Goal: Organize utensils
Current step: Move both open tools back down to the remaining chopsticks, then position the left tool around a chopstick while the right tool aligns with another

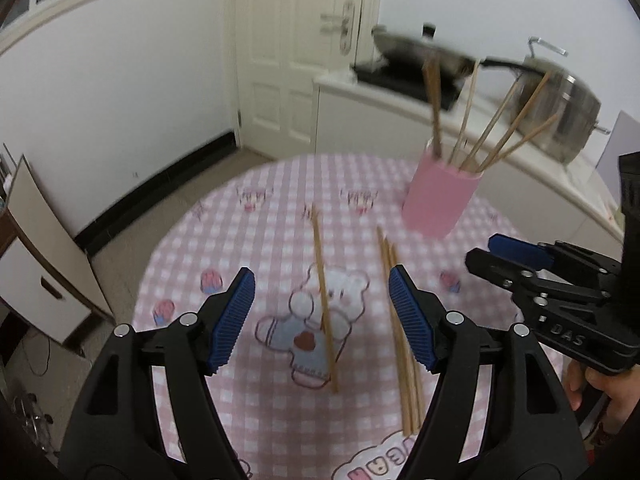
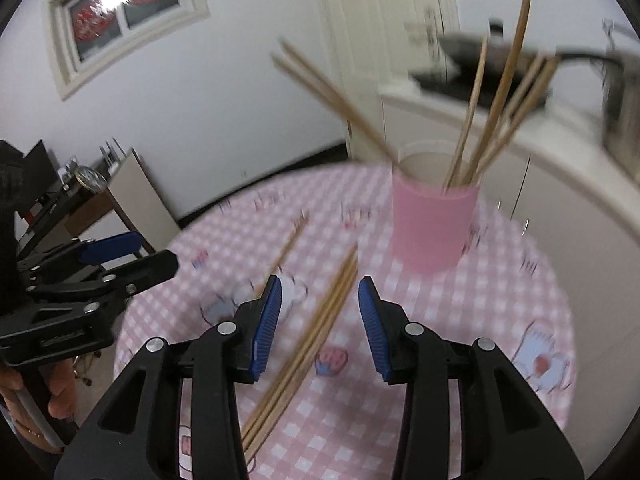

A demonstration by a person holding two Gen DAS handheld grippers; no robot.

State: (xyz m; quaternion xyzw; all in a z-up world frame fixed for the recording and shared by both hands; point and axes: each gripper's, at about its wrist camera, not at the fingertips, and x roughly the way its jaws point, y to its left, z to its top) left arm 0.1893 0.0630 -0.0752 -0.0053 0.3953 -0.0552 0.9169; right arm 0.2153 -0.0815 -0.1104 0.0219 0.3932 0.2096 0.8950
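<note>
A pink cup (image 1: 440, 198) holding several wooden chopsticks (image 1: 496, 124) stands at the far right of the round pink checked table (image 1: 224, 240); it also shows in the right wrist view (image 2: 434, 224). A single chopstick (image 1: 325, 304) lies between the fingers of my open left gripper (image 1: 322, 312). A bundle of chopsticks (image 1: 402, 356) lies beside its right finger. My right gripper (image 2: 320, 320) is open and empty above that bundle (image 2: 308, 344). The right gripper shows in the left wrist view (image 1: 504, 260), and the left gripper shows in the right wrist view (image 2: 132, 254).
A white counter (image 1: 400, 120) behind the table carries a pan (image 1: 416, 50) and a steel pot (image 1: 560, 108). A white door (image 1: 296, 60) is at the back. A cabinet (image 1: 44, 280) stands on the floor to the left.
</note>
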